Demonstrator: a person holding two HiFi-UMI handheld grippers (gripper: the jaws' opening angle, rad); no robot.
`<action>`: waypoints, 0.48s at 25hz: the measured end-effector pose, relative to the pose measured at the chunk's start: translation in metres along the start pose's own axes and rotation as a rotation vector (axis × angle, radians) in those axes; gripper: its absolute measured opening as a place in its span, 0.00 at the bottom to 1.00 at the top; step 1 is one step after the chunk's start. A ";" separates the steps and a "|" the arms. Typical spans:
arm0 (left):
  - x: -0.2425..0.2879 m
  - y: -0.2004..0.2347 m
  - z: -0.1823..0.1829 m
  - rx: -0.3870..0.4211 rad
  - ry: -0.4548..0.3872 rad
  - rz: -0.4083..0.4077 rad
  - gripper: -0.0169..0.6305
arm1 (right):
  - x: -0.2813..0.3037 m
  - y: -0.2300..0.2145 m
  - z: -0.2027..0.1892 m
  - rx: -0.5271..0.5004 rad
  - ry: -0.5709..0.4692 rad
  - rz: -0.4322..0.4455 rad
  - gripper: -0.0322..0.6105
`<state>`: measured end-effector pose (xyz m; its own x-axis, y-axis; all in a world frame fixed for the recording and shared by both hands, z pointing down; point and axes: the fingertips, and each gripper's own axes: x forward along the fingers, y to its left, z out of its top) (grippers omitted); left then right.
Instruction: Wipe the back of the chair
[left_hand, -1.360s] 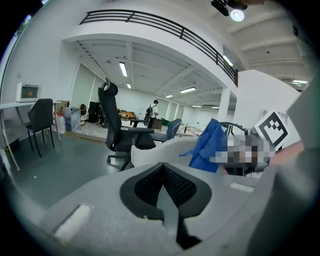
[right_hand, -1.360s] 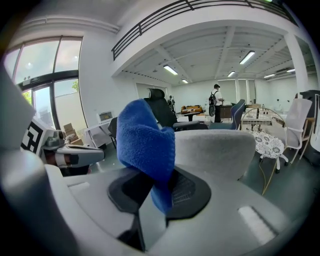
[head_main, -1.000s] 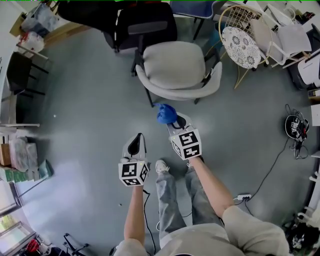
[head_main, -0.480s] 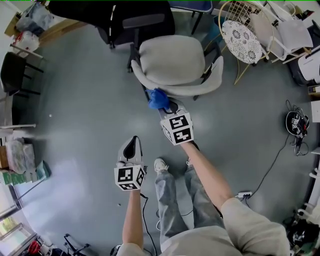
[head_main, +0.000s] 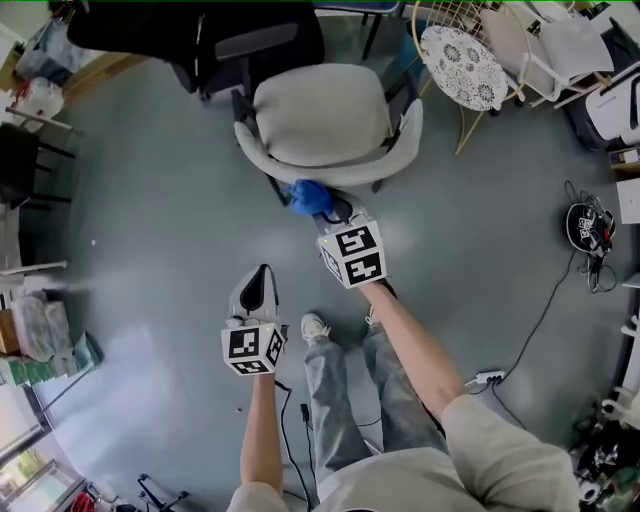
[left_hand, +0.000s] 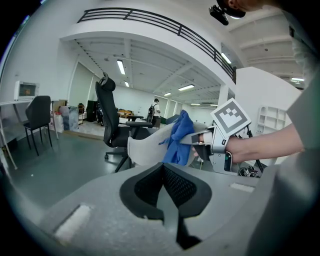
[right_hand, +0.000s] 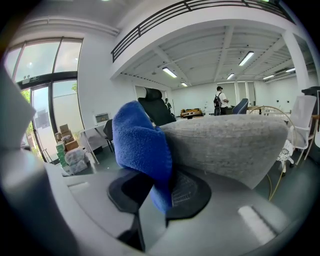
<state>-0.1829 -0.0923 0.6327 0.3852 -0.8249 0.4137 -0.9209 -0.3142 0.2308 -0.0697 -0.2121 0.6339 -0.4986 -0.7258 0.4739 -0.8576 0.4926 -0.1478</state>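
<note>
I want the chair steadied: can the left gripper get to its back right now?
Probably yes: only bare floor lies between the left gripper and the grey chair's back, though it sits well short, jaws shut.

Black office chair (head_main: 280, 25), wire chair (head_main: 462, 68)

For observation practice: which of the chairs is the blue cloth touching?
The light grey padded chair, whose curved back meets the blue cloth held in the right gripper. The black office chair and the white lacy-seated chair stand beyond it, untouched.
</note>
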 end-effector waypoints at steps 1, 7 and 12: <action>0.003 -0.004 0.001 0.002 -0.002 -0.004 0.03 | -0.005 -0.005 -0.002 -0.002 -0.001 -0.004 0.18; 0.023 -0.034 0.009 0.027 0.001 -0.044 0.03 | -0.033 -0.042 -0.009 -0.009 0.006 -0.035 0.18; 0.038 -0.058 0.006 0.038 0.014 -0.071 0.03 | -0.054 -0.081 -0.016 -0.008 0.007 -0.077 0.18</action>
<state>-0.1149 -0.1085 0.6300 0.4501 -0.7934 0.4098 -0.8928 -0.3895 0.2264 0.0293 -0.2053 0.6337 -0.4299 -0.7587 0.4894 -0.8926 0.4388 -0.1038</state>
